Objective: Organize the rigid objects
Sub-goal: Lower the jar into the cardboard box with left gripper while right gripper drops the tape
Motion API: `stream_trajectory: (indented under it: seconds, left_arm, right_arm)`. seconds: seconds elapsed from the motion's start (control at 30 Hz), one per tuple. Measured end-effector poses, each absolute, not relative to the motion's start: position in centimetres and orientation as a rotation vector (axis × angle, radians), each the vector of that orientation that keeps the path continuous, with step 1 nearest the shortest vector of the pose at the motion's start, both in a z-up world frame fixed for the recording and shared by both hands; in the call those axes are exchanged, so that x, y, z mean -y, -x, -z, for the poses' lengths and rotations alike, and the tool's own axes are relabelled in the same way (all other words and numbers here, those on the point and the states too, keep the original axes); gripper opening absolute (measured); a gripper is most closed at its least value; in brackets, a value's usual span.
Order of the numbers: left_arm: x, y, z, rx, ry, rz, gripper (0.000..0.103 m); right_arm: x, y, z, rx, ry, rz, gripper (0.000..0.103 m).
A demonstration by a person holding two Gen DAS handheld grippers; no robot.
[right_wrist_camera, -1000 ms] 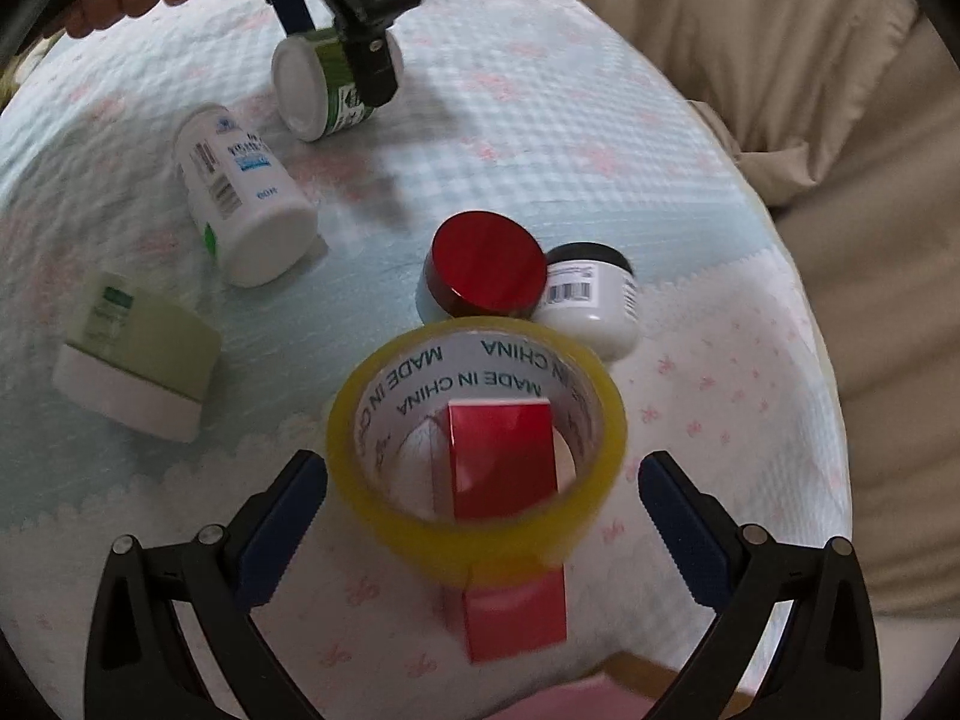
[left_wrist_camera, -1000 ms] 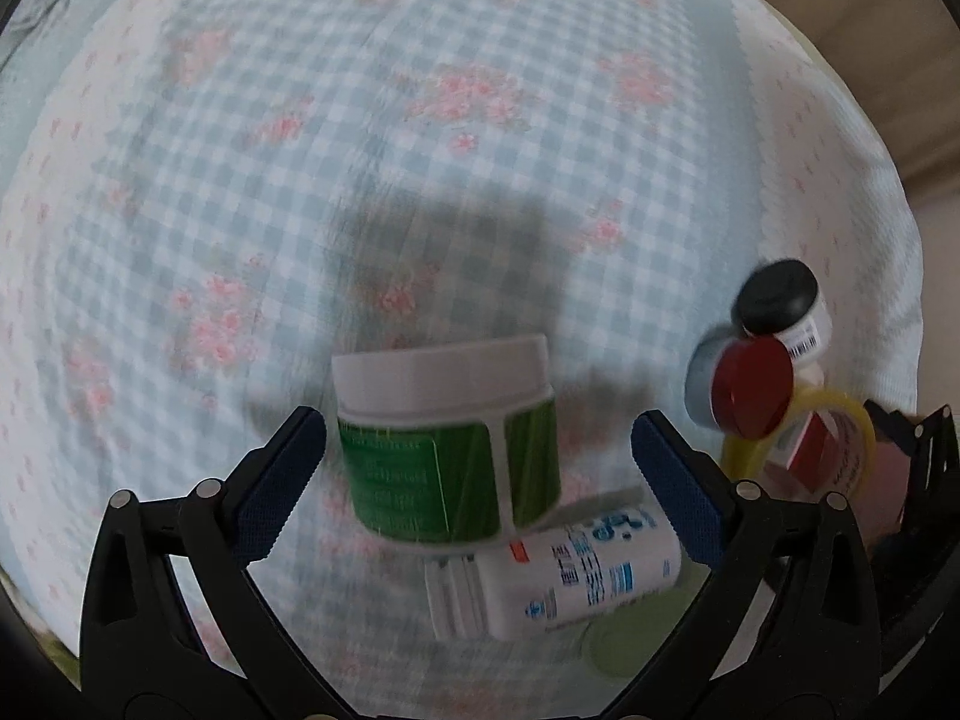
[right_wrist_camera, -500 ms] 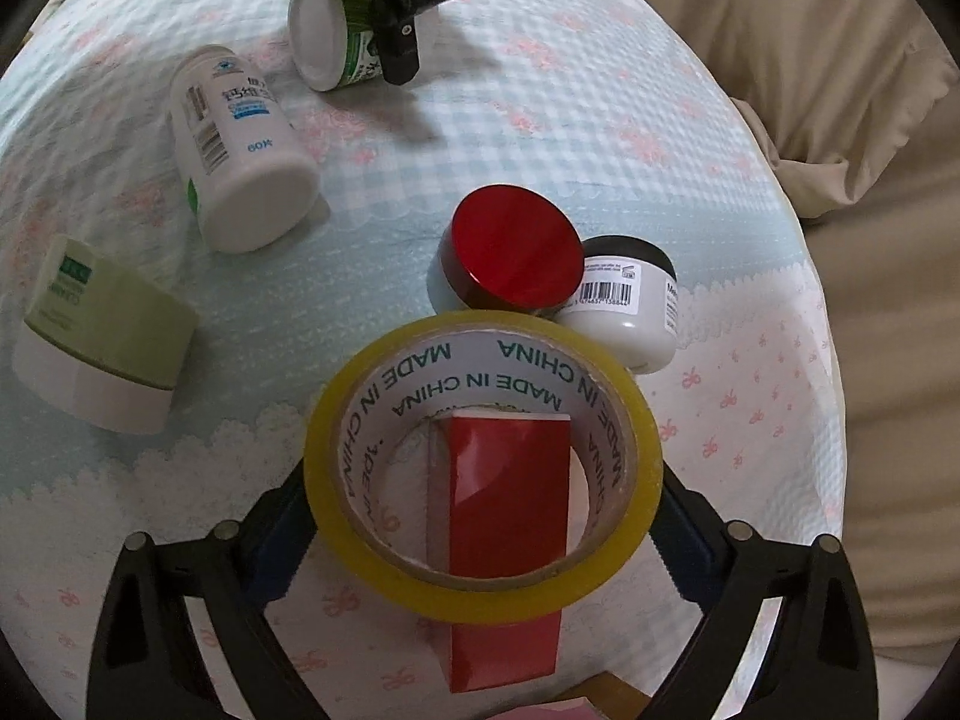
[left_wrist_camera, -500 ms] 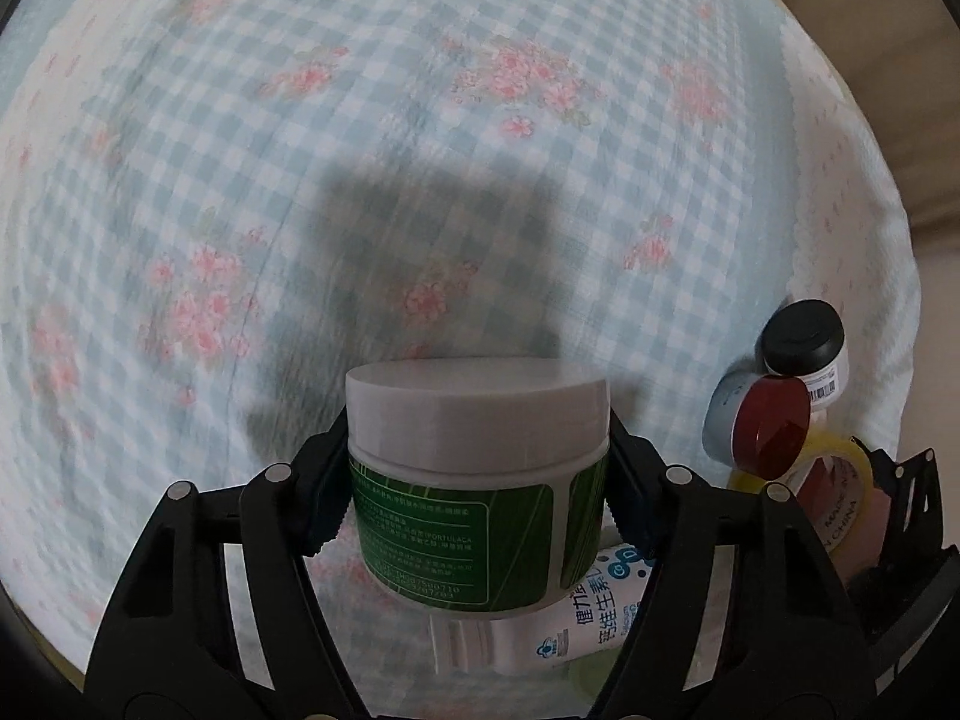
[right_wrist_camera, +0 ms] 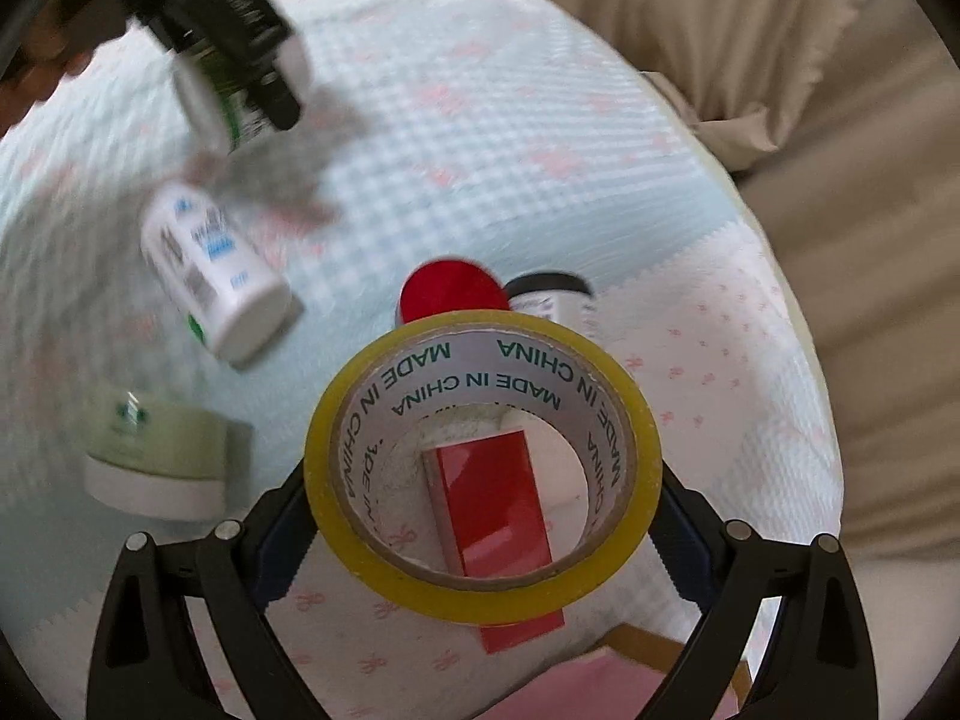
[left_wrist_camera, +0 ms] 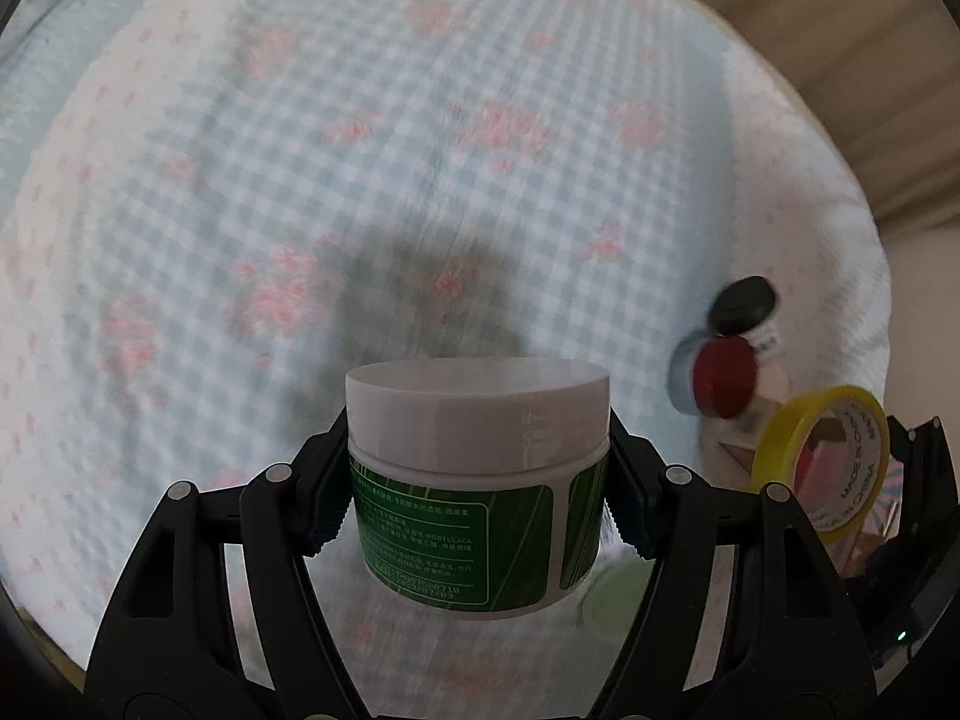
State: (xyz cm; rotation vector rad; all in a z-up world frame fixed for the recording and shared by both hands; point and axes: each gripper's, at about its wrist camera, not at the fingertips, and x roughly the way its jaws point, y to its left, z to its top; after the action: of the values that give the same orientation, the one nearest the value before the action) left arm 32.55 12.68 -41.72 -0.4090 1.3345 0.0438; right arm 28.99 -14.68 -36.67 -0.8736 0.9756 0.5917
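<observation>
My left gripper (left_wrist_camera: pixel 478 510) is shut on a green-labelled jar with a white lid (left_wrist_camera: pixel 456 528) and holds it upright above the checked bedspread (left_wrist_camera: pixel 300 180). The right wrist view shows that jar (right_wrist_camera: pixel 207 102) blurred at the top left, in the left gripper's black fingers (right_wrist_camera: pixel 258 60). My right gripper (right_wrist_camera: pixel 480 534) is shut on a yellow tape roll (right_wrist_camera: pixel 510 387), its pads against the roll's outer sides. A red box (right_wrist_camera: pixel 492 516) lies under the roll and shows through its hole. The roll (left_wrist_camera: pixel 822 456) also appears at the right of the left wrist view.
On the bedspread lie a white bottle (right_wrist_camera: pixel 216 276) and a pale green jar (right_wrist_camera: pixel 156 456) on their sides. A red-lidded jar (right_wrist_camera: pixel 450 294) and a black-lidded jar (right_wrist_camera: pixel 549 294) stand behind the roll. A beige cushion (right_wrist_camera: pixel 780 60) borders the right; a pink box (right_wrist_camera: pixel 600 684) sits at the bottom.
Both grippers went from open to shut. The left one closed on the green jar and lifted it off the bedspread. The right one closed on the tape roll and raised it slightly.
</observation>
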Motion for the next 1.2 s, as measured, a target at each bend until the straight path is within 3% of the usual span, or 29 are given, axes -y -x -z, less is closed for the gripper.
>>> stream_trajectory:
  seconds: [0.63,1.0,1.2]
  left_arm:
    - [-6.5,-23.3,19.9,-1.032,0.218,0.203,0.068]
    - [4.2,-20.0,13.9,-0.939,0.174,0.316,0.068]
    - [12.1,-19.5,13.5,-0.945,0.153,0.342,0.068]
  right_arm:
    - [20.3,-20.4,14.5,-0.971,0.194,-0.175,0.095]
    - [28.7,-15.9,8.4,-0.929,0.036,-0.005,0.095]
    - [35.3,-15.4,7.3,-0.913,-0.003,0.009,0.095]
